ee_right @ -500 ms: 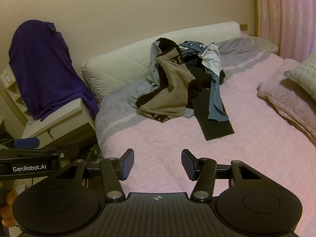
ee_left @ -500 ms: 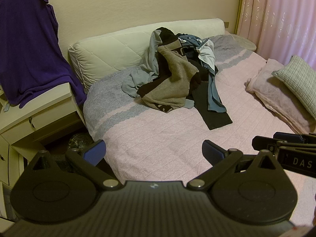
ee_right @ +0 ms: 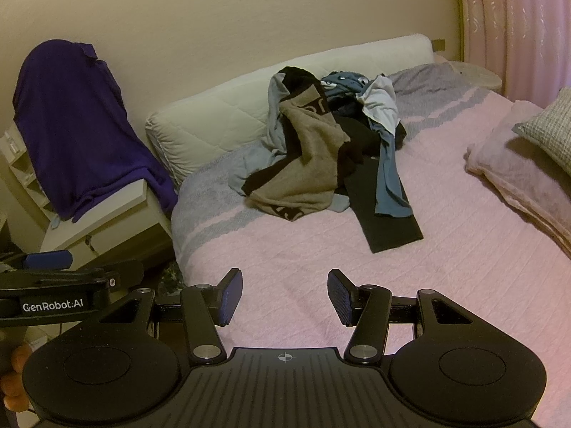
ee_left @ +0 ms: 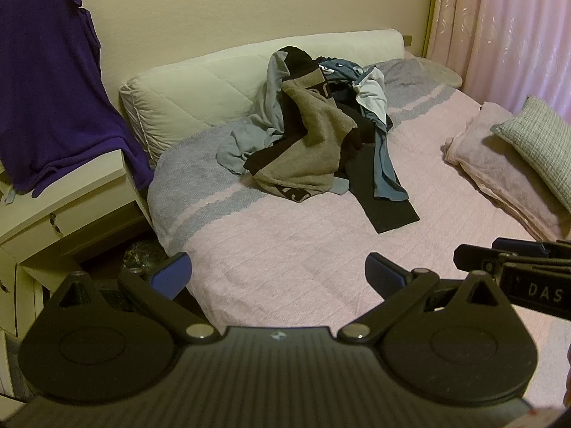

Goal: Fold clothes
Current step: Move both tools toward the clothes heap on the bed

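A tangled heap of clothes (ee_left: pixel 314 132) (ee_right: pixel 321 149) lies on the pink bed cover near the cream headboard cushion: a brown-and-black garment on top, light blue and white pieces, and a black trouser leg (ee_left: pixel 385 203) trailing toward me. My left gripper (ee_left: pixel 278 274) hovers over the bed's near edge, wide open and empty, well short of the heap. My right gripper (ee_right: pixel 284 294) is also open and empty, over the pink cover. Each gripper shows at the edge of the other's view.
A purple garment (ee_left: pixel 53 89) hangs over white shelving (ee_left: pixel 71 192) left of the bed. Folded pink blanket (ee_left: pixel 499 171) and checked pillow (ee_left: pixel 535 142) lie at the bed's right side. Pink curtains (ee_left: pixel 506 28) hang at the back right. The cream cushion (ee_left: pixel 200 92) backs the heap.
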The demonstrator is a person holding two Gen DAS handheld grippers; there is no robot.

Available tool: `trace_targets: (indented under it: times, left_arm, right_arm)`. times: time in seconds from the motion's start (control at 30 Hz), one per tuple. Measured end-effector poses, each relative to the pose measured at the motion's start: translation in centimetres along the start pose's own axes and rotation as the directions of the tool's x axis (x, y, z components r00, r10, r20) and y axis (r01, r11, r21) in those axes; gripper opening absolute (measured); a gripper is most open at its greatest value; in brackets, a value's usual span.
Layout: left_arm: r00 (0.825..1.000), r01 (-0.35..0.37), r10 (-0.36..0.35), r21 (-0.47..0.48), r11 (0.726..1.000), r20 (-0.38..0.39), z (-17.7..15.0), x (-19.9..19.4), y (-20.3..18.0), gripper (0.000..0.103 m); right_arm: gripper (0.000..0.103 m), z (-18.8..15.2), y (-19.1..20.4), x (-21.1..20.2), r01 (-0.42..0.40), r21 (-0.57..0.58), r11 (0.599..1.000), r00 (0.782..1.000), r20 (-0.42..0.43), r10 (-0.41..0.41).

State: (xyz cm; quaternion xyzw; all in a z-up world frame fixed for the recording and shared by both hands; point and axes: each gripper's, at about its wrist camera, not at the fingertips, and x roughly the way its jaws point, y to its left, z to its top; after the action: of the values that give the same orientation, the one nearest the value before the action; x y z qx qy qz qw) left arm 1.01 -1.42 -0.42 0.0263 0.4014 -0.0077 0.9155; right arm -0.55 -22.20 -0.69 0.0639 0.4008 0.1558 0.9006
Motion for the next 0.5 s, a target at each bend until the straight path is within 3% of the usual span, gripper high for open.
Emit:
trace_targets:
  times: [0.23, 0.5]
  left_arm:
    - [1.000, 0.008, -0.008, 0.010, 1.000, -0.026, 0.6, 1.7, 0.1, 0.102]
    - [0.996, 0.044, -0.041, 0.036, 0.998, -0.073, 3.2, 6.5, 1.6, 0.102]
  right_arm:
    - [0.050, 0.6, -0.7, 1.6, 0.004, 0.023, 1.000, 1.000, -0.020, -0.003]
    - [0.050, 2.1, -1.8, 4.7, 0.009, 0.101, 0.995, 1.000, -0.028, -0.006]
